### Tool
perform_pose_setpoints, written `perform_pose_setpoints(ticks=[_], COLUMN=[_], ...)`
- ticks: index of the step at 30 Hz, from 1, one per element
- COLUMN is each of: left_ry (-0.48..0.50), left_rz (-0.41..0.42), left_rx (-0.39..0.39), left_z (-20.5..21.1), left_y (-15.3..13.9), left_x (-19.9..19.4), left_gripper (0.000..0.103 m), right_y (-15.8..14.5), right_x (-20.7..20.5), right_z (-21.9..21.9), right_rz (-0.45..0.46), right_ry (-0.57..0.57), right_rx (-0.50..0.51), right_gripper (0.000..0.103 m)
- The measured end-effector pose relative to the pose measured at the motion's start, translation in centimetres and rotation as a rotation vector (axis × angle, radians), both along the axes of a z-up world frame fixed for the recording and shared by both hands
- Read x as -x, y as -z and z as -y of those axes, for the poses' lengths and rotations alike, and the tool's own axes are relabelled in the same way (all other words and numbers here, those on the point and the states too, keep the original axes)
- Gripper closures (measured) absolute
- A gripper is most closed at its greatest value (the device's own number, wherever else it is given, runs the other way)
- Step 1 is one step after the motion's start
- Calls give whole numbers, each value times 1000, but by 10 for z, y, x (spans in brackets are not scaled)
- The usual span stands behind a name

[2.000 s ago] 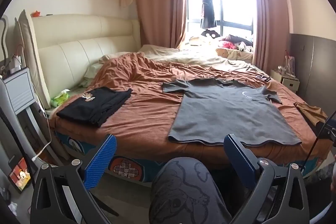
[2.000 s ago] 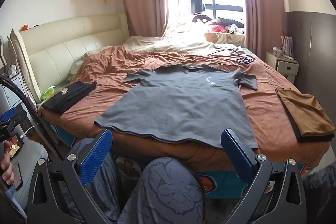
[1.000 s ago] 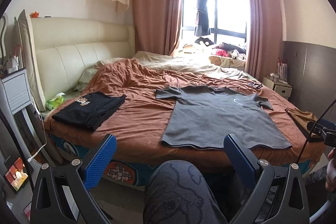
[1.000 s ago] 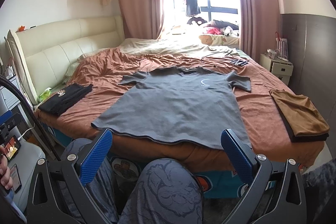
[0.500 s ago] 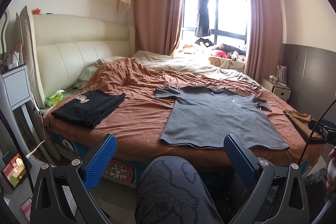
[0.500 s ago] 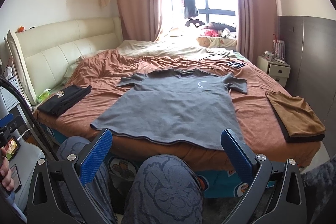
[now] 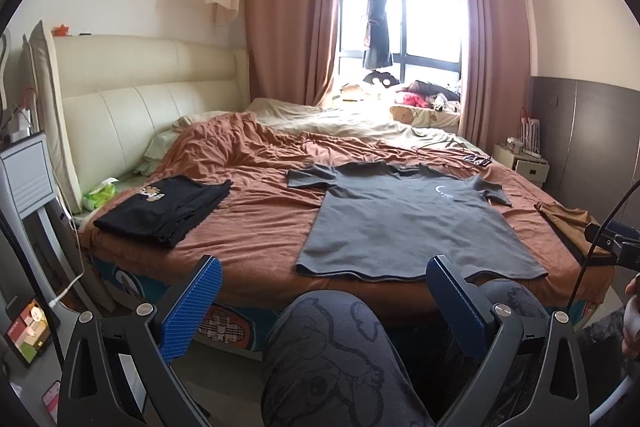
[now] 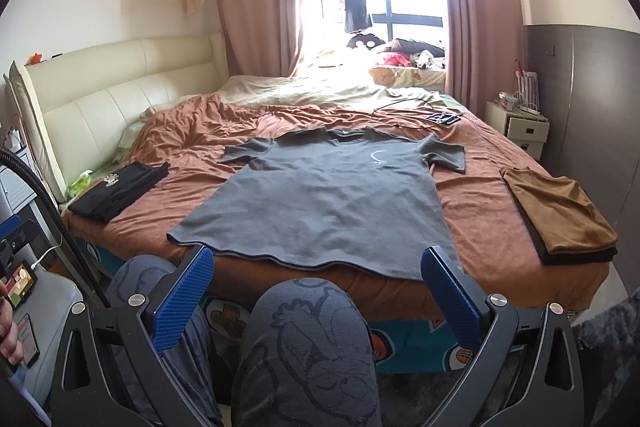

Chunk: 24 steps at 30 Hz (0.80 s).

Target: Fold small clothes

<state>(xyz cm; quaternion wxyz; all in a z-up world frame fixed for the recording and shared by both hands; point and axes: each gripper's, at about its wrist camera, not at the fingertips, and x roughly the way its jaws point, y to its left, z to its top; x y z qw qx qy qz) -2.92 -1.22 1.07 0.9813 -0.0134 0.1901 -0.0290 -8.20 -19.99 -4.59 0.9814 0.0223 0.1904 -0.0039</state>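
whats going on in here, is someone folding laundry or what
Yes, folding clothes on the bed. A person sits at its near edge with a two-finger gripper in each hand; the left gripper and right gripper are both open, empty and held above the person's knees. A grey t-shirt lies spread flat, not yet folded. A folded black garment lies to its left and a folded brown garment to its right.

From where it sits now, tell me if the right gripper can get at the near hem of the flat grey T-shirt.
Probably yes. The right gripper is open and empty, the grey T-shirt hem lies just ahead, and only the person's knee sits below.
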Motion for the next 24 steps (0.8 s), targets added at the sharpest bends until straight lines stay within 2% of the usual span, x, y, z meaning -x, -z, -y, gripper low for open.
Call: perform_pose_setpoints(ticks=[17, 24], left_ry=[-4, -3], left_rz=[0, 11], left_rx=[9, 37], left_z=[-6, -9], left_y=[0, 2], left_x=[0, 0], left_gripper=[0, 0], right_y=[2, 4], right_x=[-1, 6], right_z=[5, 6], right_rz=[0, 31], right_ry=[0, 16], right_rx=[-5, -6], right_gripper=[0, 0])
